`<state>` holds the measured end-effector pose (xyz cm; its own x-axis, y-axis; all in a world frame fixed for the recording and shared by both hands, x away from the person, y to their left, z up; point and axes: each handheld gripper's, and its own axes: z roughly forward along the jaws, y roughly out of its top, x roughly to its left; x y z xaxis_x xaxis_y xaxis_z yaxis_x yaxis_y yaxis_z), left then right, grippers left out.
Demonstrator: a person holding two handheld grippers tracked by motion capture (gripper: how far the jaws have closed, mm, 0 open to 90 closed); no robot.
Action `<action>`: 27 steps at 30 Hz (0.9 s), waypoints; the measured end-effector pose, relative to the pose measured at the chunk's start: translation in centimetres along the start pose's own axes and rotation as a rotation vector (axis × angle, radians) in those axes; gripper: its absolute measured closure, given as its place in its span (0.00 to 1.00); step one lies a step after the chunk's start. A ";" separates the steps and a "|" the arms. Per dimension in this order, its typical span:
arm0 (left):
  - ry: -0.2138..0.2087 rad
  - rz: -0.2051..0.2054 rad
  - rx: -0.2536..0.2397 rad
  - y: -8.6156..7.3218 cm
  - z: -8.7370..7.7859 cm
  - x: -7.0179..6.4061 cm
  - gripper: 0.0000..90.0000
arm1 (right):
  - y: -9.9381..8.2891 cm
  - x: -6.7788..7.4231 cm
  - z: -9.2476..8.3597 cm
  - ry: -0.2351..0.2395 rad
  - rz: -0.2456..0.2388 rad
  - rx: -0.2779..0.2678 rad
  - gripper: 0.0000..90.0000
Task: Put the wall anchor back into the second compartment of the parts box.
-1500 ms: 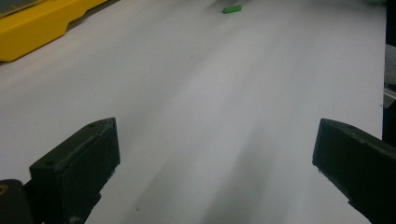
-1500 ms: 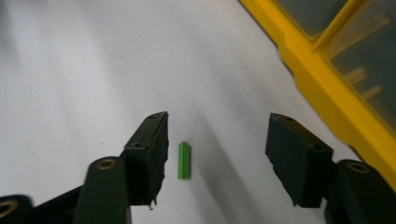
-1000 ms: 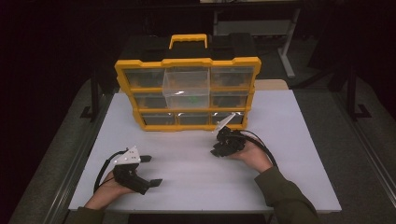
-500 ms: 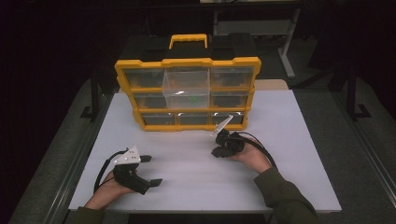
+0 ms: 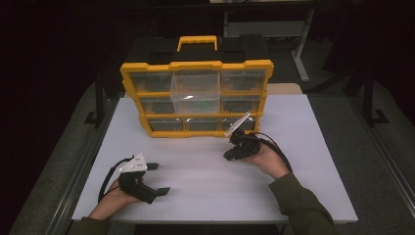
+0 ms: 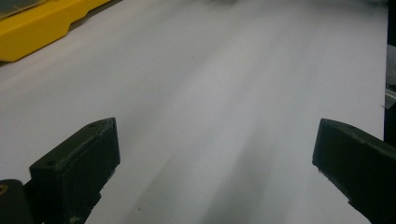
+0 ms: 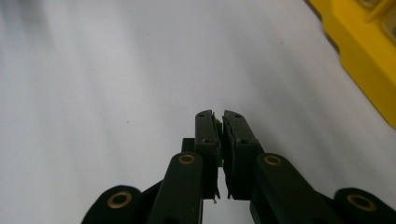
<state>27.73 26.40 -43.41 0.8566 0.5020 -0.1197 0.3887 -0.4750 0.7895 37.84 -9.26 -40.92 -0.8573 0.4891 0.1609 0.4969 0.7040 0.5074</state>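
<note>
A yellow organizer (image 5: 147, 83) with clear drawers stands upright at the back of the white table (image 5: 205, 196). Its upper middle drawer (image 5: 195, 83) is pulled out, and green pieces show in it. My right gripper (image 5: 229, 157) hovers low over the table just in front of the organizer's lower right corner. In the right gripper view its jaws (image 7: 218, 116) are shut on a small green piece (image 7: 218, 123), of which a thin sliver shows. My left gripper (image 5: 161, 178) rests near the table's front left, open wide, with nothing between its fingers (image 6: 79, 163).
The organizer's yellow base (image 6: 32, 28) lies far left ahead of the left gripper, and its edge (image 7: 369, 70) lies to the right of the right gripper. A black table frame (image 5: 303, 44) stands behind in the dark. A metal rail (image 5: 73, 186) runs along the table's left side.
The right hand has barely shifted in front of the organizer, its jaws still shut. The left gripper has not moved.
</note>
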 end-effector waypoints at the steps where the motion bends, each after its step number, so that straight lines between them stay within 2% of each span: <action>1: 0.001 -0.001 -0.001 0.0 0.0 0.0 0.01 | 0.1 -0.3 -0.2 0.009 -0.029 -0.022 0.94; 2: 0.000 -0.001 -0.001 0.0 0.0 0.0 0.01 | 0.2 -0.1 -0.6 0.003 0.005 -0.004 0.94; 5: 0.001 0.000 -0.001 0.0 0.0 0.0 0.01 | 0.4 -0.4 -1.4 0.001 -0.017 -0.028 0.94; 8: 0.000 0.004 0.001 0.0 0.0 0.0 0.01 | 0.7 -0.6 -2.5 0.004 0.021 -0.025 0.94; 9: 0.000 0.006 0.000 0.0 0.0 0.0 0.01 | 0.8 -0.8 -2.9 0.009 0.006 -0.046 0.94; 11: 0.001 0.009 0.002 0.1 0.0 0.0 0.01 | 1.1 -0.9 -3.6 0.018 0.005 -0.055 0.94; 12: 0.001 0.009 0.002 0.1 0.0 0.0 0.01 | 1.3 -0.8 -4.1 0.005 0.031 -0.038 0.94; 15: -0.001 0.004 -0.001 0.1 0.0 0.0 0.01 | 1.9 -0.9 -5.4 0.007 0.006 -0.066 0.94; 18: -0.002 0.006 -0.001 0.1 0.0 0.0 0.01 | 2.5 -0.7 -6.9 0.002 0.027 -0.062 0.94; 19: -0.002 0.004 -0.003 0.1 0.0 0.0 0.01 | 2.7 -0.9 -7.2 0.012 -0.011 -0.093 0.94; 20: -0.002 0.003 -0.004 0.1 0.0 -0.1 0.01 | 3.0 -0.8 -7.7 0.009 -0.005 -0.094 0.94; 25: -0.004 0.011 0.001 0.2 0.1 -0.1 0.01 | 4.2 -0.9 -10.2 -0.012 -0.034 -0.110 0.94; 27: -0.006 -0.002 -0.010 0.2 0.1 -0.2 0.01 | 4.7 -0.8 -11.2 -0.010 -0.036 -0.127 0.94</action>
<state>27.66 26.11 -43.30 0.8576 0.4990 -0.1247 0.3872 -0.4669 0.7950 39.39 -12.13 -29.16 -0.8727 0.4699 0.1327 0.4441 0.6510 0.6157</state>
